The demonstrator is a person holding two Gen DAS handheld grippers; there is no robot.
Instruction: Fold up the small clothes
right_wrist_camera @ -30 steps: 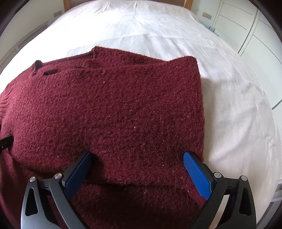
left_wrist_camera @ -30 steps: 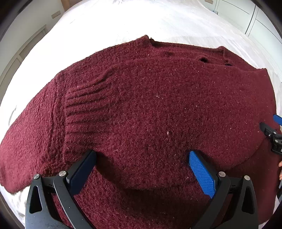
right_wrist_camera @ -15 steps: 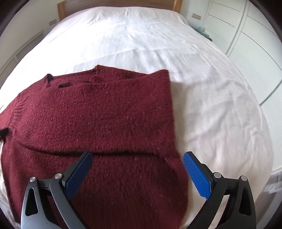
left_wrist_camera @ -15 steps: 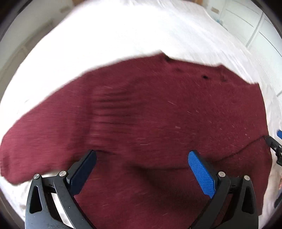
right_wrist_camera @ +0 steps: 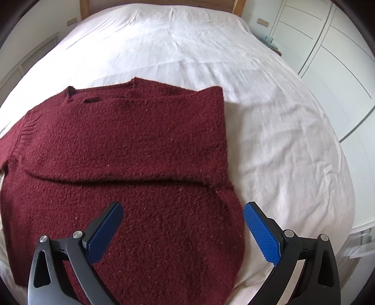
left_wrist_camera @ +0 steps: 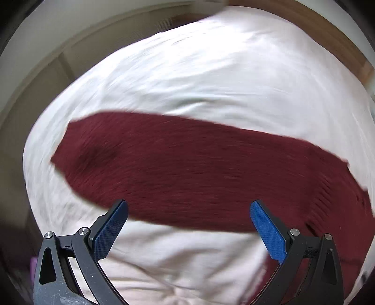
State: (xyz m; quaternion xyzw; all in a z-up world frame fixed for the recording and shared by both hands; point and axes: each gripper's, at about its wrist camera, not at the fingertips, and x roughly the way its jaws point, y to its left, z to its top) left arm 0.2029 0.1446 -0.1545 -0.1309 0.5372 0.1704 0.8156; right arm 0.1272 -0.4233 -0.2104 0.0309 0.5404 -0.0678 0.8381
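Observation:
A dark red knit sweater (right_wrist_camera: 131,150) lies flat on a white bed. In the right wrist view its right side is folded over the body, with a straight fold edge on the right and the neckline at the back. My right gripper (right_wrist_camera: 182,219) is open and empty, held above the sweater's lower right part. In the blurred left wrist view the sweater's left sleeve (left_wrist_camera: 150,162) stretches out across the sheet to the left. My left gripper (left_wrist_camera: 188,217) is open and empty above the sleeve's near edge.
The white bed sheet (right_wrist_camera: 269,131) spreads wide around the sweater. A wooden headboard (right_wrist_camera: 84,4) stands at the far end. White wardrobe doors (right_wrist_camera: 335,58) line the right side. A wall and skirting (left_wrist_camera: 58,58) run along the bed's left side.
Both grippers have pulled back and up from the sweater. The left gripper has swung left and now looks over the outstretched sleeve. Both stay open.

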